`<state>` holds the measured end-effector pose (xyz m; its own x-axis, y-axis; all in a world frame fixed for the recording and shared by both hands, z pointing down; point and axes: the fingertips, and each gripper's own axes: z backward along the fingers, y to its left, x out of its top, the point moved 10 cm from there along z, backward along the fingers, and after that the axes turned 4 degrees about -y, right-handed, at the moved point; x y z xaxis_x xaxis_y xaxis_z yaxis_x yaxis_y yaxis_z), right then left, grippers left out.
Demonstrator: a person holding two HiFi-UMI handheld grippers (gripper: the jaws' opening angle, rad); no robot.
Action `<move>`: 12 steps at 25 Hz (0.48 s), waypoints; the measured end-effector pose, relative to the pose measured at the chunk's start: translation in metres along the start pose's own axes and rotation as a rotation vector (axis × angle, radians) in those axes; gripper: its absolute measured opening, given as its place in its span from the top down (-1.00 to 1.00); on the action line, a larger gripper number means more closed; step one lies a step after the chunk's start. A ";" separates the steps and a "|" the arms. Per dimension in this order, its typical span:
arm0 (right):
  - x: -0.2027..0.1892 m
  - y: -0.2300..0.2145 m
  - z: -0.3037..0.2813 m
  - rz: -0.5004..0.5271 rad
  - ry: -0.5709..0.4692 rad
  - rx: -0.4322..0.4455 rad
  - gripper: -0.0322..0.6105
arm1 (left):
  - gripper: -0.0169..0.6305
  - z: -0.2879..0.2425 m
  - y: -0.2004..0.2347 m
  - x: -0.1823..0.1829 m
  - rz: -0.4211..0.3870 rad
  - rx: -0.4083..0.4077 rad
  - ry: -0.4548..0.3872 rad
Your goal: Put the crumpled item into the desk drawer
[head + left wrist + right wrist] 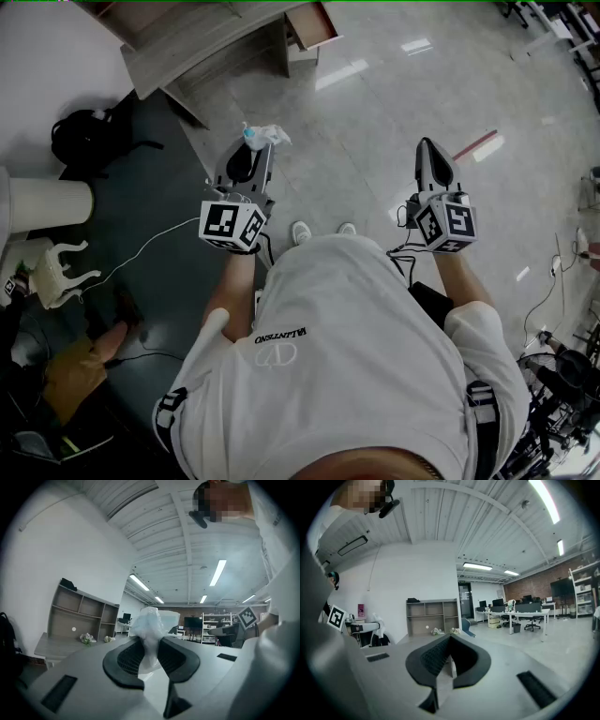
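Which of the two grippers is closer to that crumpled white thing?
Left. The left gripper is clamped on the crumpled white plastic; the right gripper is well off to its right, shut and empty.

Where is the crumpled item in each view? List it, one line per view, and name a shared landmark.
Head view: crumpled item above centre, left of the middle, at the left tool's tip.
Left gripper view: centre, pinched between the jaws.
Right gripper view: small white tuft at far left, at the left tool's tip.
Shared landmark: the shelved desk, seen left and centre.
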<state>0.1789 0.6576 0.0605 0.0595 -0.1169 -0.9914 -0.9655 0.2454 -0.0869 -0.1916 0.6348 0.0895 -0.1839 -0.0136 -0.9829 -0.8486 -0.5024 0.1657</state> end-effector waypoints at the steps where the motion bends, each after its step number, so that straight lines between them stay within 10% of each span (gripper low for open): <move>1: 0.000 0.002 0.000 0.000 0.000 0.001 0.91 | 0.71 0.001 0.002 0.000 0.001 -0.002 0.000; 12: -0.009 0.034 -0.014 -0.048 -0.007 -0.054 0.90 | 0.71 0.008 0.038 -0.006 0.025 -0.048 0.014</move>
<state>0.1417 0.6540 0.0677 0.1071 -0.1206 -0.9869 -0.9739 0.1870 -0.1286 -0.2268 0.6228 0.1026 -0.1970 -0.0387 -0.9796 -0.8193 -0.5424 0.1861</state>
